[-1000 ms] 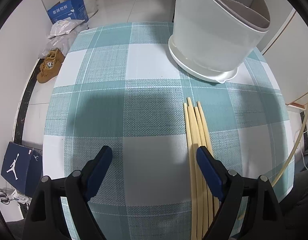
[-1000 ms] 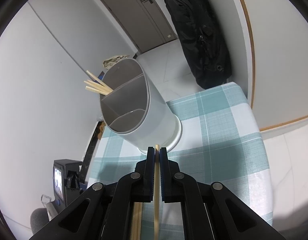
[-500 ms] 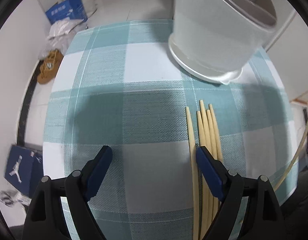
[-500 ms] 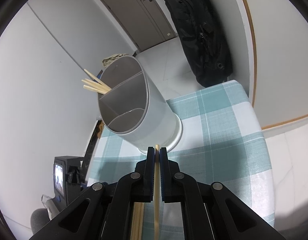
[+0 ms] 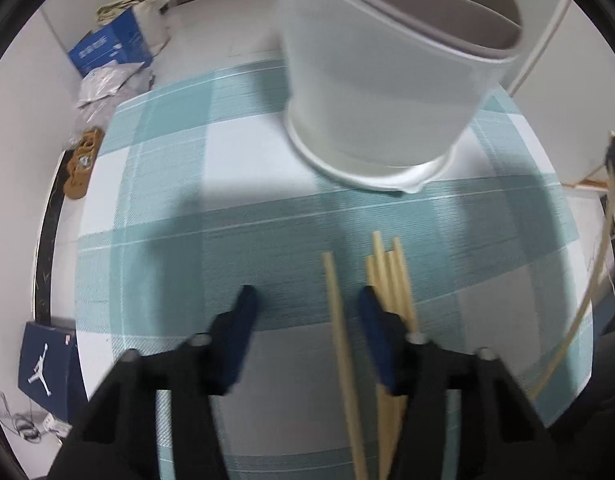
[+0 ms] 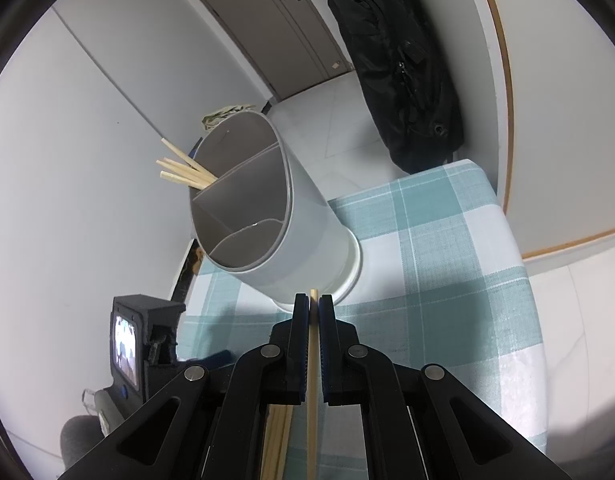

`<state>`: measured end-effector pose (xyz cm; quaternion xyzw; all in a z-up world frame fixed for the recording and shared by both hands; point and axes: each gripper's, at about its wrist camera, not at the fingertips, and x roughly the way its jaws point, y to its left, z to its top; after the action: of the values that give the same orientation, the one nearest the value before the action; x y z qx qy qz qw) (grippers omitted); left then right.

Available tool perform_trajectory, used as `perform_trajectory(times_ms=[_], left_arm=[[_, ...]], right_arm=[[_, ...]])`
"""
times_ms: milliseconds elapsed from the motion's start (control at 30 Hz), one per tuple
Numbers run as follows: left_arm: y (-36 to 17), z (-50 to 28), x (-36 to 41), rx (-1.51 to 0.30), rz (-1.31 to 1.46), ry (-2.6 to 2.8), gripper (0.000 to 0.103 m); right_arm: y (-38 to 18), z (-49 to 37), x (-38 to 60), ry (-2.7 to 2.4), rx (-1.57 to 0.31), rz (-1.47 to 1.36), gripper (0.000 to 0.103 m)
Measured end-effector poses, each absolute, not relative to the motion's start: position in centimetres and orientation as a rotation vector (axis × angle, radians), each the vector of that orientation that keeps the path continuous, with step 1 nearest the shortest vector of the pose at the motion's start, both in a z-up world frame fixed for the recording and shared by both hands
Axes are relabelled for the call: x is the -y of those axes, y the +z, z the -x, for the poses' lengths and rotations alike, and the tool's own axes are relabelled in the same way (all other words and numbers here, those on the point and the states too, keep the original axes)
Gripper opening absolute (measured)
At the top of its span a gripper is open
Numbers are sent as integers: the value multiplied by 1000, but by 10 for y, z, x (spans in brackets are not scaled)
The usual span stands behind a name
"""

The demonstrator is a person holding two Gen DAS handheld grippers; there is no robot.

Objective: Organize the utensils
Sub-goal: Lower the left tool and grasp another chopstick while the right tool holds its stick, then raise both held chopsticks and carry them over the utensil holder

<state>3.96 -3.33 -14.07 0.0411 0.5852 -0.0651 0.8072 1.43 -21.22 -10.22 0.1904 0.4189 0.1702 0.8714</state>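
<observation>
While my left hand-held gripper [image 5: 307, 304] is closing, one pale wooden chopstick [image 5: 339, 320] lies between its blue pads, not pinched yet, with the other chopsticks [image 5: 391, 276] bunched just right of it on the teal-checked surface [image 5: 155, 200]. My right hand-held gripper [image 6: 314, 304] is clamped on a single chopstick [image 6: 312, 380]. Just beyond stands the white divided holder [image 6: 299, 232], more chopsticks [image 6: 183, 168] poking from its far compartment.

A pot [image 5: 387, 80] with walls inside stands on the table [image 5: 167, 160]. Some chopsticks [image 6: 183, 170] stick out of its far part. In front of the pot, one chopstick [image 5: 339, 320] lies on the table, just left of a bunch of chopsticks [image 5: 391, 276].
</observation>
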Motion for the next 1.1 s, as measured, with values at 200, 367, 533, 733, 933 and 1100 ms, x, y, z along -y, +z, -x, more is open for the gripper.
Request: perform_trajectory(times_ms=[200, 367, 533, 733, 933, 1100], left_arm=[[-140, -44, 44, -1261, -106, -187, 5], [-140, -46, 47, -1243, -140, -179, 2], [-139, -51, 40, -1248, -78, -185, 1], [-120, -43, 35, -1169, 11, -247, 1], [-101, -26, 30, -1085, 79, -248, 1], [-72, -10, 20, -949, 119, -246, 1]], right_arm=[[-105, -20, 214, 351, -882, -395, 4], [-107, -23, 216, 340, -887, -397, 4], [-105, -24, 217, 327, -882, -396, 4], [-100, -17, 216, 325, -849, -384, 4], [-92, -6, 211, 327, -810, -356, 4], [-87, 3, 208, 332, -783, -339, 4]])
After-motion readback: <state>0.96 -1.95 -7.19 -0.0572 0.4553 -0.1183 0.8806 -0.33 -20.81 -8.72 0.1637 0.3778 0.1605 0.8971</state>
